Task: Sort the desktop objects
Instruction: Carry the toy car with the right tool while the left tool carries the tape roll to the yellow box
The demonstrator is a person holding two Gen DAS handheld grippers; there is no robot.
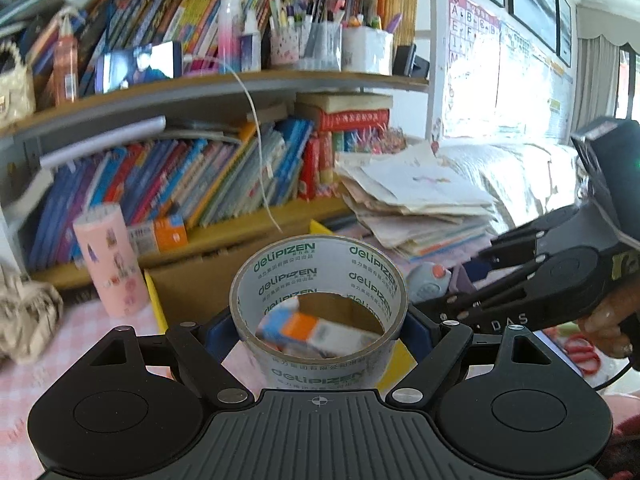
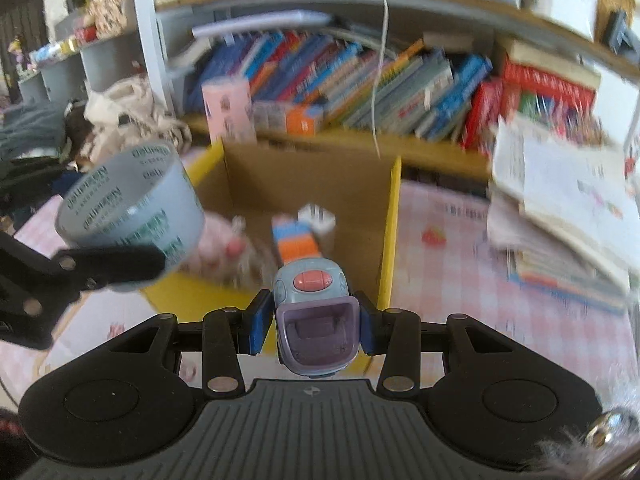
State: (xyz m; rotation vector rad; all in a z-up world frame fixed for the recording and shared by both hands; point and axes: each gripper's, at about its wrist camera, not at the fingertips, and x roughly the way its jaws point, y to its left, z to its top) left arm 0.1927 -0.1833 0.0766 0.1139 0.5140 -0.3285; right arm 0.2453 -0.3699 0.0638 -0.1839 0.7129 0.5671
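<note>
Over cardboard box (image 2: pixel 304 184): gripped tape roll (image 1: pixel 318 308), probably sharpener (image 2: pixel 314 312).

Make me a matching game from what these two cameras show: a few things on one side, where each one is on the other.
Things:
1. tape roll
2. blue toy car
3. orange and blue box
4. pink cylinder

Places:
A. inside the cardboard box
B. gripped by the right tool
C. standing by the bookshelf
D. gripped by the left tool

Pairs: 1-D, 2-B, 3-A, 4-C
</note>
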